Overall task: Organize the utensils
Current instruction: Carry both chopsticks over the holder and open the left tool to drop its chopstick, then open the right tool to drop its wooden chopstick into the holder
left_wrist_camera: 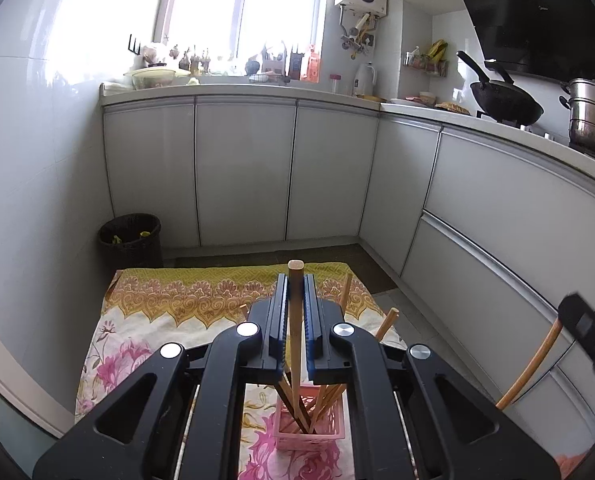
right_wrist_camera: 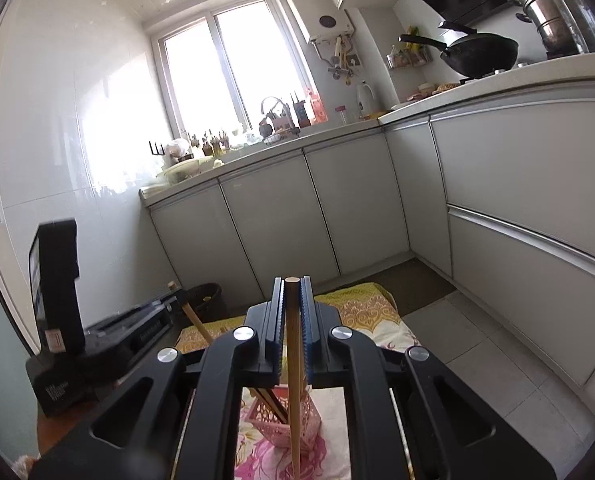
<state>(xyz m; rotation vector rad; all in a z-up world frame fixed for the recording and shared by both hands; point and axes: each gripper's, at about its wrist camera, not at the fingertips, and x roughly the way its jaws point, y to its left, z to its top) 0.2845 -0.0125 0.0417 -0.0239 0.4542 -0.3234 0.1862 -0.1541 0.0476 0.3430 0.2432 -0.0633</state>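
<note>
In the left wrist view my left gripper [left_wrist_camera: 296, 284] is shut on one wooden chopstick [left_wrist_camera: 296, 320], which stands nearly upright between the blue pads. Its lower end hangs over a pink basket [left_wrist_camera: 329, 432] holding several chopsticks. At the right edge is part of the right gripper [left_wrist_camera: 589, 332], with its own chopstick [left_wrist_camera: 529, 364] slanting down. In the right wrist view my right gripper [right_wrist_camera: 292, 284] is shut on a chopstick [right_wrist_camera: 293, 360] above the same pink basket [right_wrist_camera: 309, 416]. The left gripper [right_wrist_camera: 137, 328] shows at the left.
The basket stands on a floral cloth [left_wrist_camera: 157, 308] spread on the kitchen floor. A dark waste bin [left_wrist_camera: 131, 240] sits in the far left corner. White cabinets [left_wrist_camera: 245, 168] run along the back and right, with a wok [left_wrist_camera: 505, 100] and steel pot [left_wrist_camera: 585, 116] above.
</note>
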